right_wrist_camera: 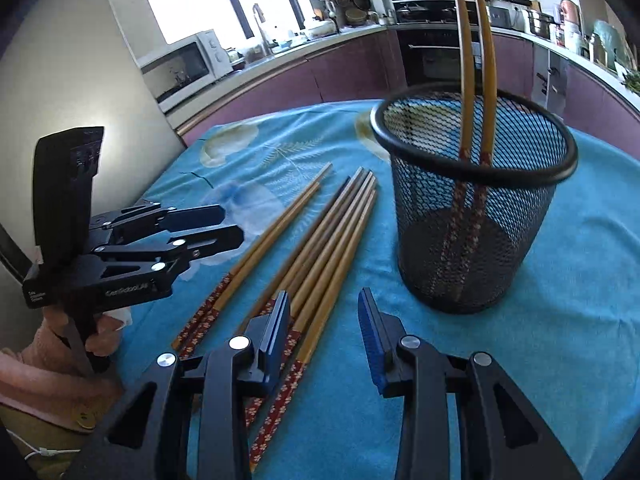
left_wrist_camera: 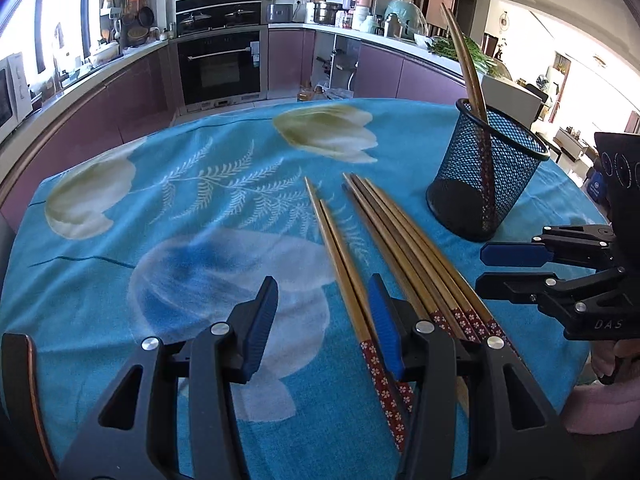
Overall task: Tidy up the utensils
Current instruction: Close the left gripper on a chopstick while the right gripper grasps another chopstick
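Left wrist view first: the left gripper (left_wrist_camera: 322, 320) has its jaws apart at a middling width and holds nothing; its right finger (left_wrist_camera: 386, 324) lies over the patterned ends of the loose chopsticks. In the right wrist view, the right gripper (right_wrist_camera: 326, 336) also has its jaws parted, somewhat narrower, and empty, with bare cloth between them; its left finger (right_wrist_camera: 276, 328) hangs over the chopstick ends.

Just beyond the jaws, on the blue flowered cloth of the tabletop (left_wrist_camera: 120, 240), lie the chopsticks not yet put away. A separate pair (left_wrist_camera: 340, 256) lies to the left, and a tight bundle (left_wrist_camera: 404, 248) lies beside it, nearer the holder. I count about five sticks in the bundle, though they overlap and the count may be off by one. That makes roughly seven on the cloth.

Farther out stands one black mesh holder (right_wrist_camera: 476, 208), upright, with two chopsticks (right_wrist_camera: 476, 72) already in it, patterned ends down, leaning against the rim.

By my judgement the task is early: two stored, about seven left to lift and drop in.
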The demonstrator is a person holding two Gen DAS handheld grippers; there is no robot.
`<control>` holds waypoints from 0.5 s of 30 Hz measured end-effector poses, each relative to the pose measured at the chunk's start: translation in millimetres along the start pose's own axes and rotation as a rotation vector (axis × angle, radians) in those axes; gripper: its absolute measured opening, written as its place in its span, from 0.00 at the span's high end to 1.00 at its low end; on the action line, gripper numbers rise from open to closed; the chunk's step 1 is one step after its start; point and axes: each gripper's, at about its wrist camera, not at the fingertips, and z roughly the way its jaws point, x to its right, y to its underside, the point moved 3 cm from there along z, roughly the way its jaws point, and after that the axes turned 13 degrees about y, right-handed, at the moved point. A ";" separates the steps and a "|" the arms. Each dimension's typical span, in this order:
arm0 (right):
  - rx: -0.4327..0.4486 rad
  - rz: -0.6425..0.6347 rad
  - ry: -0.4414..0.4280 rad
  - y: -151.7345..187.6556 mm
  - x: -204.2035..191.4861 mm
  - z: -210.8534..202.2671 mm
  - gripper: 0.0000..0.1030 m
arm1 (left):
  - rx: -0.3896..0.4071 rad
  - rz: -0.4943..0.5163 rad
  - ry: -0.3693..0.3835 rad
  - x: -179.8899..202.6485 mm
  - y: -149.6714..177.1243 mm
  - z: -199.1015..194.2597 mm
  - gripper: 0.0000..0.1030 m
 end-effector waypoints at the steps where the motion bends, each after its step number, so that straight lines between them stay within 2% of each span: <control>1: 0.000 0.003 0.004 0.4 -1.1 0.8 0.67 | -0.006 0.005 -0.004 1.0 0.9 2.0 0.56; 15: -0.005 -0.021 0.065 1.5 -3.6 10.7 0.68 | -0.054 0.008 -0.031 -0.3 3.3 15.7 0.54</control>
